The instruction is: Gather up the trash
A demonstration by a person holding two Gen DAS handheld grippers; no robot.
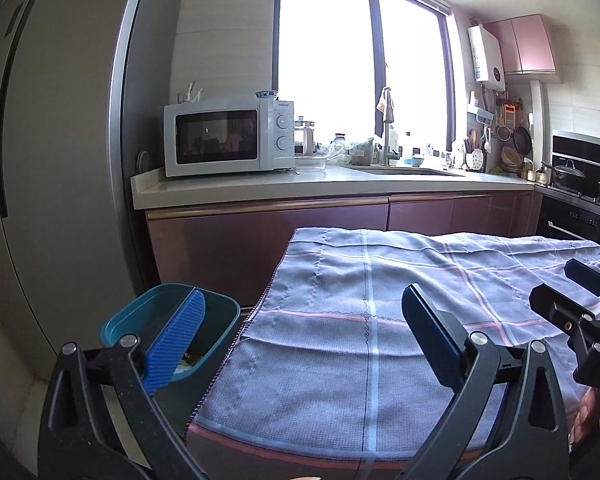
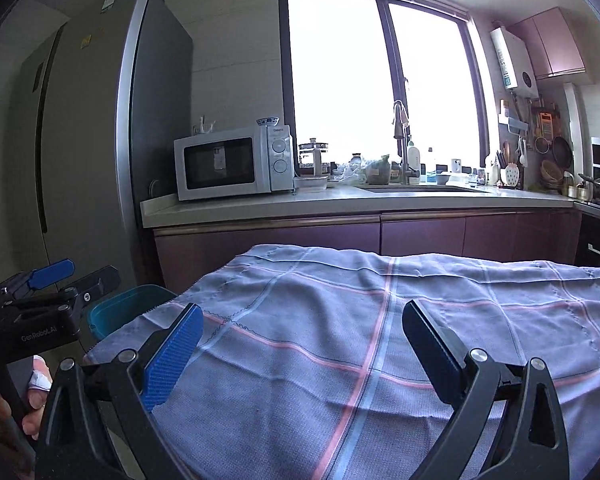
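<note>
Teal bin [image 1: 216,320] beside lilac cloth [image 1: 340,340] checked pink and blue.

A cloth [image 1: 360,320] covers the table in the lower middle of the frame. A bin [image 1: 216,320] sits just beside its left edge, lower down. Behind the table runs a counter [image 1: 260,188], with a microwave [image 1: 228,136] on its left end and a sink [image 1: 404,170] right of that, under the window [image 1: 360,60]. A fridge [image 1: 60,140] fills the left side.

Bright window [image 1: 360,60], tall fridge [image 1: 48,152], white microwave [image 1: 228,138] on countertop [image 1: 300,186], maroon cabinets [image 1: 268,236]
</note>
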